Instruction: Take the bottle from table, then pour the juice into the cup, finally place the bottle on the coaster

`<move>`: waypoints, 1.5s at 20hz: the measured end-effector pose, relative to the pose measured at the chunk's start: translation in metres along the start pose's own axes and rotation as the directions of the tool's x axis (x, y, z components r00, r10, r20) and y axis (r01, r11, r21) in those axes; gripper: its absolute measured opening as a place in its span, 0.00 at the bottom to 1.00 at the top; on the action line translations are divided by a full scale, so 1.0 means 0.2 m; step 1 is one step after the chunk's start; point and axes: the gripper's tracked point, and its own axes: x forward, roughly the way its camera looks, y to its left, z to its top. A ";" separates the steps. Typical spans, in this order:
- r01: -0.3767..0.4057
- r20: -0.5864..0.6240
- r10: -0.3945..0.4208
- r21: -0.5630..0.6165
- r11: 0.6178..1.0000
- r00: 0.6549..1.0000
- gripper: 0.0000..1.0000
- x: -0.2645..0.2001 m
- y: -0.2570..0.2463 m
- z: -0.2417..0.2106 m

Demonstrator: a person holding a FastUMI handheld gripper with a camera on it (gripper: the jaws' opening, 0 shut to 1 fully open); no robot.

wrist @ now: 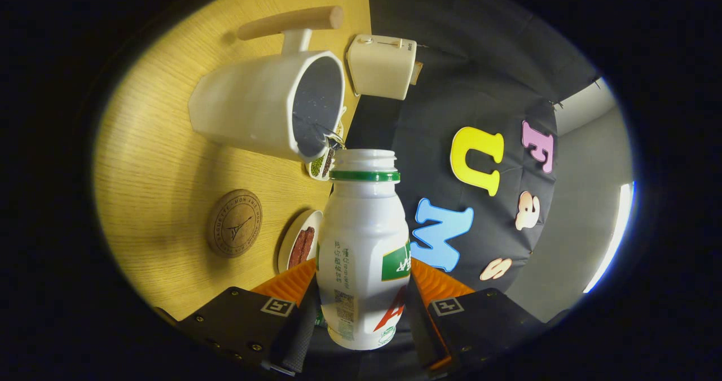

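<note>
My gripper (361, 299) is shut on a white bottle (362, 245) with a green neck ring and an uncapped mouth; both fingers press its sides. The whole view is rolled, so the wooden table (169, 161) stands on edge beside the bottle. The bottle's mouth points at the rim of a white cup (271, 107) with a dark inside and a wooden handle. A round cork coaster (233, 223) lies on the table, nearer the fingers than the cup. No stream of juice can be made out.
A cream box-shaped appliance (381, 65) stands beyond the cup at the table's far edge. A small dish with reddish-brown pieces (300, 245) lies just beside the bottle, and another dish with green bits (322, 163) sits under the cup's rim.
</note>
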 end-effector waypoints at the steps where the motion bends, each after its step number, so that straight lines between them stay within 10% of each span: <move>1: 0.002 -0.001 -0.002 -0.006 1.000 1.000 0.73 0.00 0.00 0.00; 30: 0.051 0.028 -0.047 -0.175 0.983 0.998 0.73 -0.03 -0.16 0.04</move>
